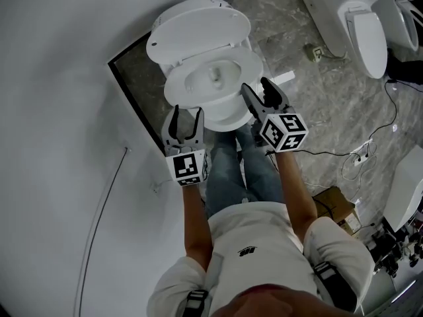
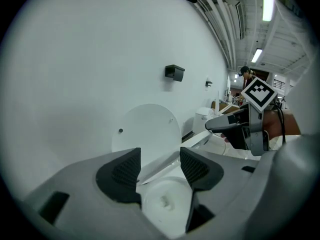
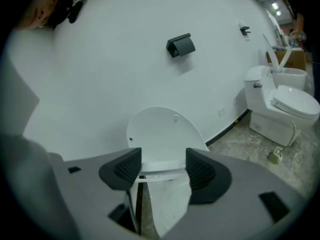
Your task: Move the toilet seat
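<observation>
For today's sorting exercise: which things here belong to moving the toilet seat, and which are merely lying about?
Job: toilet seat, raised lid, left gripper, right gripper.
Lying about: second toilet, floor cables, cardboard box.

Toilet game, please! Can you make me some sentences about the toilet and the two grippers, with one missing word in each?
The toilet lid is tipped ____, not down over the bowl.
The left hand-held gripper and the right hand-held gripper both have their jaws ____.
The wall next to the lid is the colour ____.
Missing words: up; open; white.
</observation>
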Tool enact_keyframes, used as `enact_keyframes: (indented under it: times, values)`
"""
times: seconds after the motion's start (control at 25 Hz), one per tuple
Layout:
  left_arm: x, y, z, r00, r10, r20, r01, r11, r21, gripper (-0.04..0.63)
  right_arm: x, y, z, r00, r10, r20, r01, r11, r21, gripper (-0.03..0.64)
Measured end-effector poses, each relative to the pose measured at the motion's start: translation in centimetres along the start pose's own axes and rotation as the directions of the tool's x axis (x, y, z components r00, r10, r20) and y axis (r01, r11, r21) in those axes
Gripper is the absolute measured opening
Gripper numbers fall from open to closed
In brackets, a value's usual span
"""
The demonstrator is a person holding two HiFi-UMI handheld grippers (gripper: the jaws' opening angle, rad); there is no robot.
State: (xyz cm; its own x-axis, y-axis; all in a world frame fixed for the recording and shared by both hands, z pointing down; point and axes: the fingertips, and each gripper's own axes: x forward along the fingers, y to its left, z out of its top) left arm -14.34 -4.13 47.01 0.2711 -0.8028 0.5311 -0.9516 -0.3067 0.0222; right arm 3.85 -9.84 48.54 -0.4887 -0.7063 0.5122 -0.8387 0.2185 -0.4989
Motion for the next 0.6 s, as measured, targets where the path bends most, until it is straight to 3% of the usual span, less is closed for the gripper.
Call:
enact_keyframes:
  times: [0.16,0.6]
  values:
    - [0.4,0.5,0.6,1.000,0.007,-0.002,-0.007,1.000,-0.019,0.267,0.1,1.2,0.5,0.999,0.053,0.002,-0.052,0.993,-0.108,0.291]
    - [1.7,1.6,2.1,1.000,-0.001,0.020,0.002,0.999,-0.046,0.259,1.0,2.4,1.7,0.992,0.122,-0.010,-0.122,0.975,-0.184,0.291]
